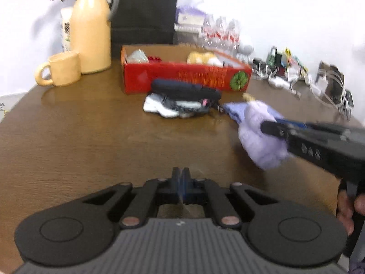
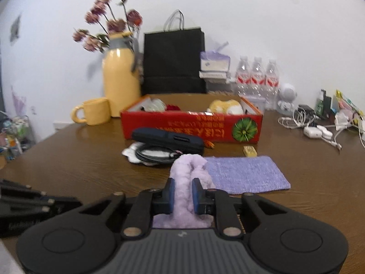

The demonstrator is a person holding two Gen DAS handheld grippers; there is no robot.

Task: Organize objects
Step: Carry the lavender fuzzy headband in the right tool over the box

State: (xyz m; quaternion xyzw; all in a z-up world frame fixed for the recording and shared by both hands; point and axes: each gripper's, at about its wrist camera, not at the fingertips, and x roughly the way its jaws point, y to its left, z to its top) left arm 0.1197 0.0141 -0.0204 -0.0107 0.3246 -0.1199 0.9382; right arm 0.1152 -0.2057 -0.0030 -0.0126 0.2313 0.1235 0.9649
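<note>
a home: wooden table [image 2: 68, 159] with thermos [image 2: 121, 77], mug [image 2: 95, 111], flowers [image 2: 109, 22]

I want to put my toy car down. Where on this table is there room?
The bare wood on the left, in front of the yellow mug and left of the dark case, is free. The right back edge is crowded with cables and chargers. The purple cloth fills the near right.
</note>
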